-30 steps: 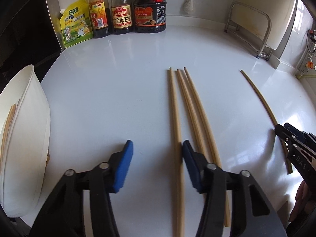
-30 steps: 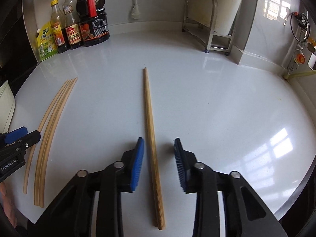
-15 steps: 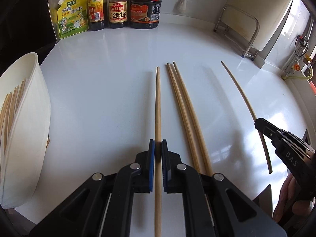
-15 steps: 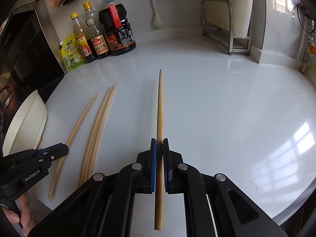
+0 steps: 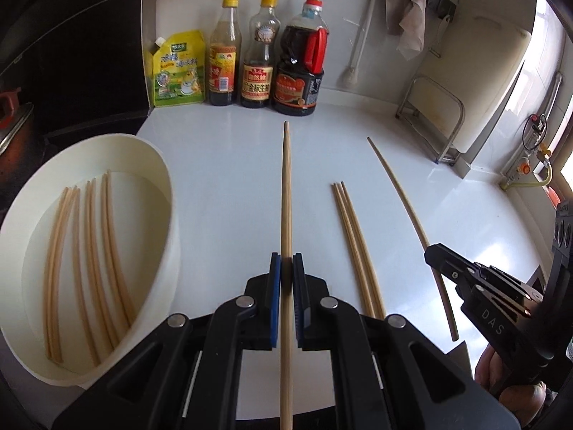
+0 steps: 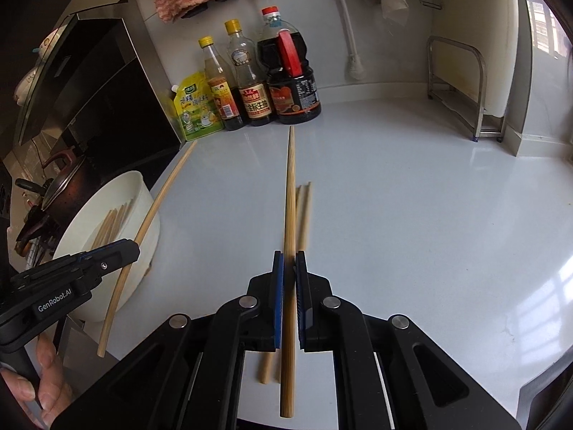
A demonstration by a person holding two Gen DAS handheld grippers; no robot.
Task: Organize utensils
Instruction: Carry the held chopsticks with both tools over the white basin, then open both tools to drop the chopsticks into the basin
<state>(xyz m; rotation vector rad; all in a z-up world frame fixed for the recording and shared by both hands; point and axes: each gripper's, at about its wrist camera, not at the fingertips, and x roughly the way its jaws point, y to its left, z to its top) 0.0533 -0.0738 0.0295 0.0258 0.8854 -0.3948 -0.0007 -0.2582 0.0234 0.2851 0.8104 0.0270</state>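
In the left wrist view my left gripper (image 5: 286, 256) is shut on a wooden chopstick (image 5: 286, 186), held above the white counter (image 5: 232, 165) and pointing away. A white oval container (image 5: 168, 193) at the left holds several chopsticks (image 5: 89, 251). Two chopsticks (image 5: 354, 247) lie on the counter right of my grip. My right gripper (image 5: 429, 251) is shut on another chopstick (image 5: 401, 197). In the right wrist view that right gripper (image 6: 289, 254) clamps its chopstick (image 6: 290, 186) above the lying pair (image 6: 306, 211). The left gripper (image 6: 134, 247) holds its chopstick (image 6: 161, 197) beside the container (image 6: 118, 179).
Three sauce bottles (image 5: 258, 68) and a yellow pouch (image 5: 177, 71) stand against the back wall. A metal rack (image 5: 433, 122) stands at the back right. A dark lidded pot (image 6: 61, 186) sits on the stove behind the container. A person's fingers (image 6: 46, 362) hold the left handle.
Both grippers shut, each on one chopstick, and lifted it off the counter. Both hands rose, and the white container came further into view.
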